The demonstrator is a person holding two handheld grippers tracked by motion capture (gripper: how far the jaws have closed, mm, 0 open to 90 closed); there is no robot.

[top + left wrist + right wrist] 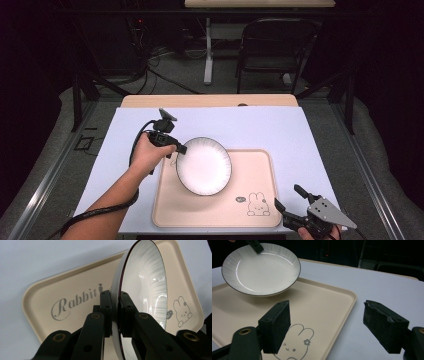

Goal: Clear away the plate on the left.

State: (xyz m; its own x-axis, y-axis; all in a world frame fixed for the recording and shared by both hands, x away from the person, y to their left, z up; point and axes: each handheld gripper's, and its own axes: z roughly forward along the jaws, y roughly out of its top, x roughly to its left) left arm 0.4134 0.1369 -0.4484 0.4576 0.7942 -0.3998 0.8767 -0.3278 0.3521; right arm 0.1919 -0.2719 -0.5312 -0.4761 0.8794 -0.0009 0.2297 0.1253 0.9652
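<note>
Right gripper (289, 199) nearest, partly cut off, jaws spread, empty. Left gripper (181, 149) pinching plate (204, 166) rim over tray (260, 220); plate hides tray lettering's end.

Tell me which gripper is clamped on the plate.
The left gripper: its jaws pinch the plate rim above the tray. The right gripper is open, holding nothing.

a dark room with a grey floor (190, 75), a black chair (272, 47) and what looks like loose cables (165, 75).
</note>
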